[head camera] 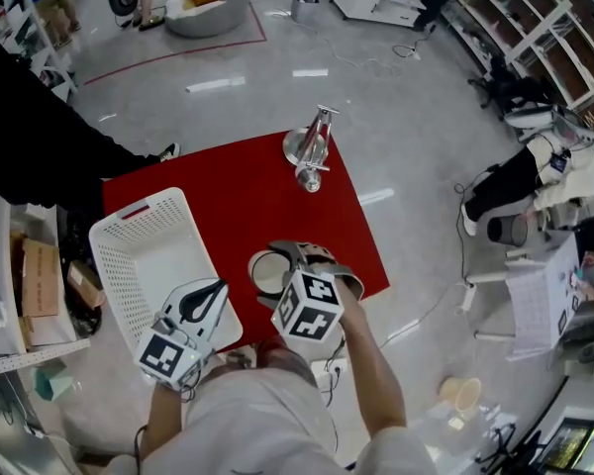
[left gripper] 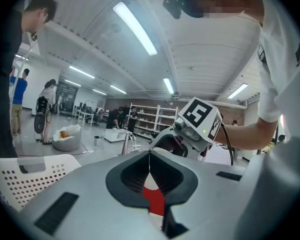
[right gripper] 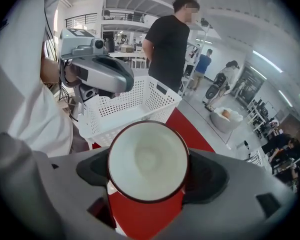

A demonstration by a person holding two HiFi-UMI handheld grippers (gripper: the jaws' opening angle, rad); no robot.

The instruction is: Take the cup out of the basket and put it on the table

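The cup (head camera: pixel 265 275), white inside with a dark rim, is out of the white perforated basket (head camera: pixel 129 221) and just to its right over the red table (head camera: pixel 238 196). My right gripper (head camera: pixel 277 267) is shut on it. In the right gripper view the cup (right gripper: pixel 147 161) fills the space between the jaws, its mouth facing the camera, with the basket (right gripper: pixel 135 104) behind it. I cannot tell whether the cup touches the table. My left gripper (head camera: pixel 206 301) hovers over the basket's near right corner, shut and empty; its jaws meet in the left gripper view (left gripper: pixel 150 171). The basket looks empty.
A shiny metal stand (head camera: pixel 312 151) sits at the table's far edge. A person in black (head camera: pixel 40 146) stands close to the table's left side. The table's right edge runs close to the cup. A paper cup (head camera: pixel 460 394) lies on the floor at right.
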